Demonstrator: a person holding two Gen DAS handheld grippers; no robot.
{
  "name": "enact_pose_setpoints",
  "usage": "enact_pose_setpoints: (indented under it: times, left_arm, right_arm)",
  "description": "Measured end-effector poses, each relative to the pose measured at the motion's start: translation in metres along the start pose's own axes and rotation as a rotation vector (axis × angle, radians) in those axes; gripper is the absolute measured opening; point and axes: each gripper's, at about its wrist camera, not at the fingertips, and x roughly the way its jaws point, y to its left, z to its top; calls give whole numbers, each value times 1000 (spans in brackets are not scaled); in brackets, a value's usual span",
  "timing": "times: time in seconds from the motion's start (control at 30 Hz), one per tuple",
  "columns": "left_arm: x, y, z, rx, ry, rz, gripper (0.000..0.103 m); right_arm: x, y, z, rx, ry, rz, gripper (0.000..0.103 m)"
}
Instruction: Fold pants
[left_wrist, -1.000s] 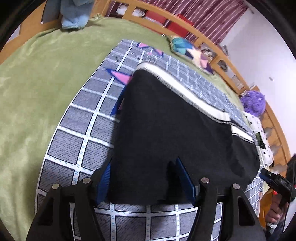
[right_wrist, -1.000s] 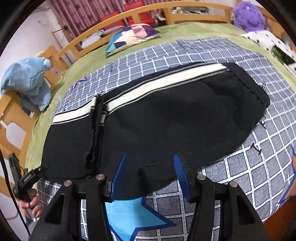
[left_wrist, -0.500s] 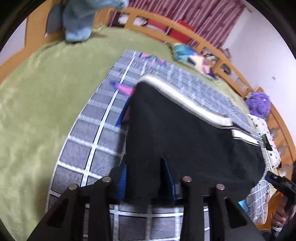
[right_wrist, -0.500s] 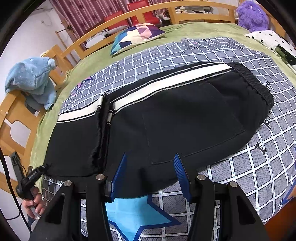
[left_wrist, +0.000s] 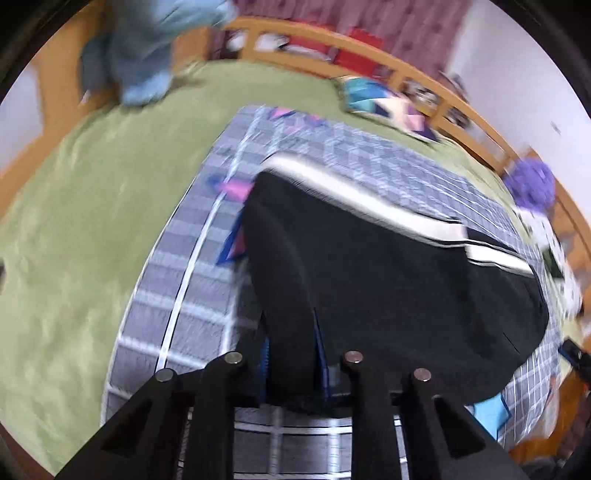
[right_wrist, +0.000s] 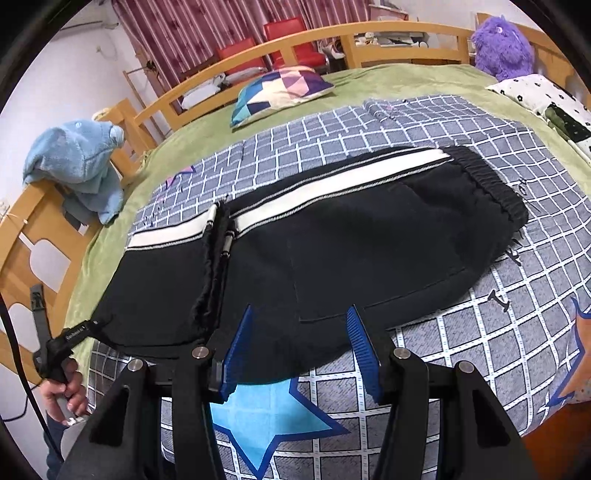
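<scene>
Pants (right_wrist: 351, 254), black with white side stripe, lie flat on checked blanket (right_wrist: 498, 332), ahead of both grippers. Left gripper (left_wrist: 291, 354) pinches pants' near edge. Right gripper (right_wrist: 299, 347) spread wide, near hem between fingers.

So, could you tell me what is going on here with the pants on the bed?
A person with a handheld gripper in each hand is folding black pants that lie flat, already doubled over, on a checked blanket on the bed. The left gripper is shut on the pants' near edge, and that view is blurred. The right gripper is open over the near edge of the pants, holding nothing. The white side stripe runs along the far edge.
</scene>
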Motion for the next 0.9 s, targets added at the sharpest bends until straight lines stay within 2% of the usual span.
enact_pose_setpoints:
  times: [0.17, 0.3, 0.43, 0.57, 0.67, 0.8, 0.87, 0.9]
  left_arm:
    - [-36, -59, 21, 124, -69, -38, 17]
    - [-50, -113, 40, 192, -78, -105, 16]
    - [-56, -177, 42, 302, -60, -151, 16]
    - [-44, -239, 29, 413, 9, -212, 16]
    - [-25, -268, 9, 470, 74, -247, 16]
    - [-3, -280, -14, 555, 173, -221, 19]
    - [-3, -276, -12, 533, 217, -252, 22]
    - [-7, -270, -10, 500, 224, -292, 25]
  right_arm:
    - [-10, -5, -4, 15, -17, 16, 53]
    - [-18, -13, -6, 37, -36, 29, 53]
    - [-22, -19, -5, 45, -52, 31, 53]
    - [-19, -34, -1, 76, -53, 10, 53]
    - [-16, -48, 1, 113, -54, -5, 53]
    - [-11, -69, 1, 175, -32, -1, 53]
    - [-10, -72, 2, 179, -31, -6, 53]
    - [-9, -72, 2, 177, -37, 10, 53]
